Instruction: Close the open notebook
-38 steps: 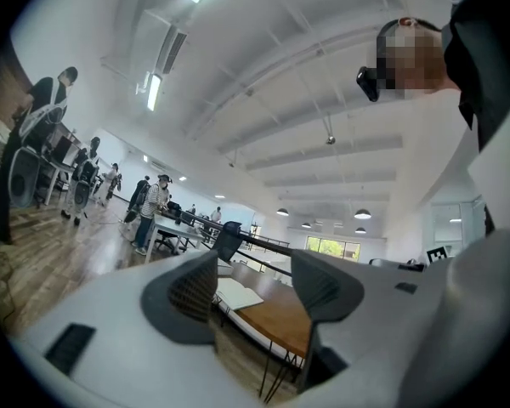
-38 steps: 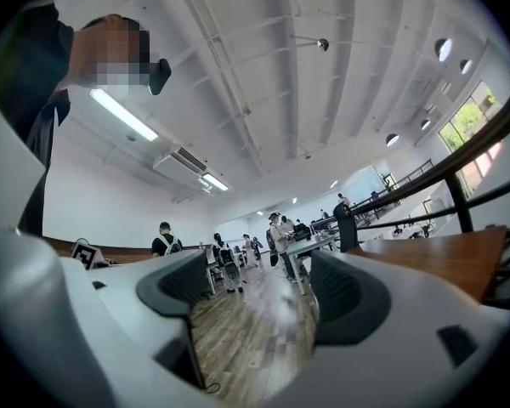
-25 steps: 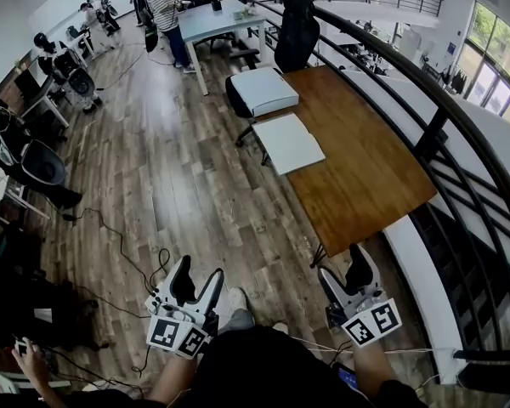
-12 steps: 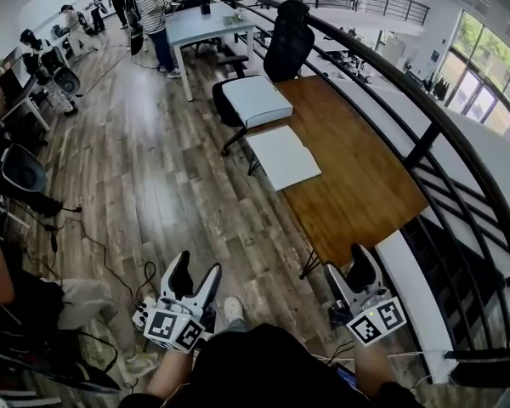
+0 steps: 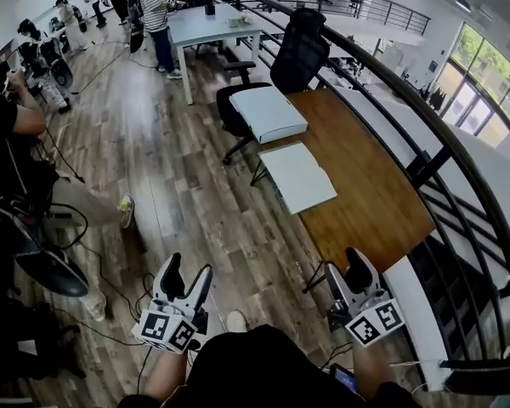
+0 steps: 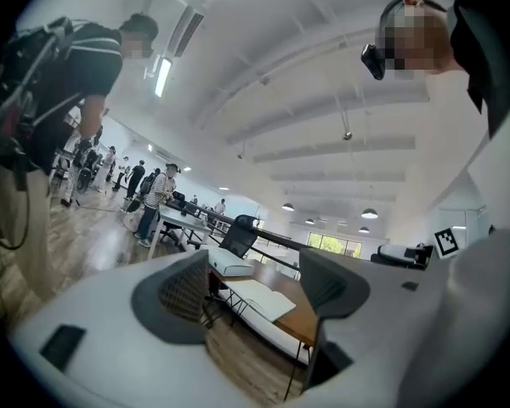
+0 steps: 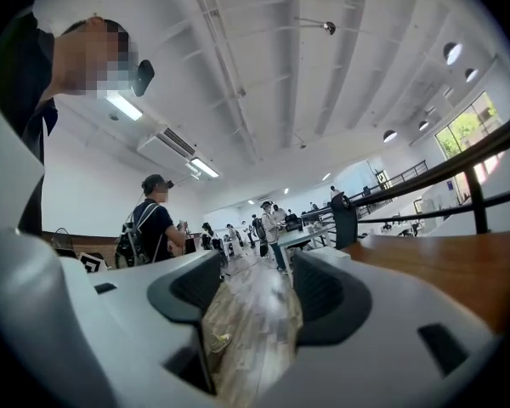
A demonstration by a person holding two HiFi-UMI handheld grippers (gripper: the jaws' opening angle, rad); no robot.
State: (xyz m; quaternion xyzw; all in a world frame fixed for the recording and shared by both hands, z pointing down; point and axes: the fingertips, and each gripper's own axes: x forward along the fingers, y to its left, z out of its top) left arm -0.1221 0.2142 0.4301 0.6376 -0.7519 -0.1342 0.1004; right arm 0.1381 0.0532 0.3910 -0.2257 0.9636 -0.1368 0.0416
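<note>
Notebook [image 5: 297, 177] lies open, white pages up, on the wooden counter [image 5: 370, 189], at the counter's left edge as the head view shows it. Beyond it on the same counter sits a white flat case [image 5: 268, 113], near the notebook but apart from it. A black office chair [image 5: 299, 45] stands behind the case. A dark railing [image 5: 408, 83] curves along the counter's far side.

Your left tongs [image 5: 187, 269] are held low over the plank floor [image 5: 187, 168], well apart from the counter. Their jaws stand apart with nothing between them. In the left gripper view the notebook shows far off through the gap, untouched.

Your right tongs [image 5: 346, 269] are held just short of the counter's near end, over the floor beside its corner. Their jaws are closing, with a gap left between the pads. Only floor shows in that gap, so they grip nothing. In the right gripper view the counter top runs along the right side of the tongs.

Both tongs point level toward the far end of the room. Several people [image 5: 157, 11] stand there, and a seated person [image 5: 17, 134] is at the left edge of the head view. The notebook is not yet closed.
</note>
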